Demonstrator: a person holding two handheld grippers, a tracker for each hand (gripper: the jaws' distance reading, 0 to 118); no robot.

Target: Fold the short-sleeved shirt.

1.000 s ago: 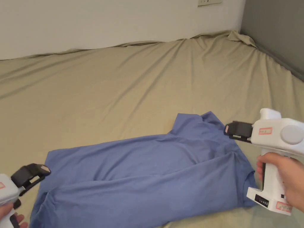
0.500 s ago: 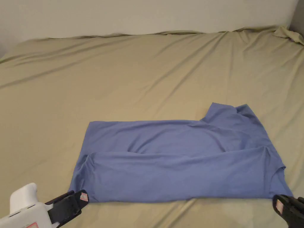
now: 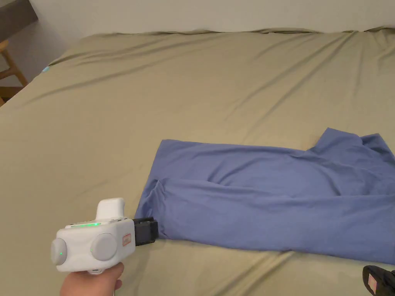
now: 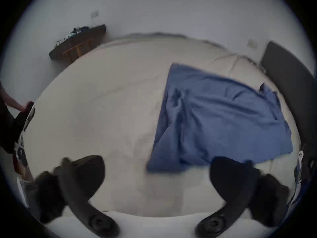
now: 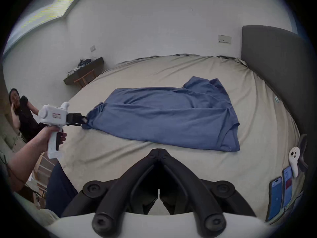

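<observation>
Blue short-sleeved knit shirt (image 3: 270, 200) lies flat on the olive-tan bed sheet (image 3: 154, 96), already folded lengthwise. Near long edge doubled over.

Left gripper (image 3: 148, 231): jaws spread wide in its own view, nothing between them. Shirt's near hem corner sits just ahead of the tips, slightly toward its right jaw. From the right gripper view the tips look just at that corner; contact or not, can't tell.

Right gripper (image 5: 158, 151): jaws pressed together, empty. Shirt is ahead of it and apart, collar end off to its right.

Long axis runs straight away from the left gripper: hem nearest, collar and sleeve at the far end.

Handling, my read: light, limp, no stiffness, drapes and slides layer on layer. Pinch through both layers at the hem corners; single-layer grab likely peels the fold open. Lift low, or the middle sags.
</observation>
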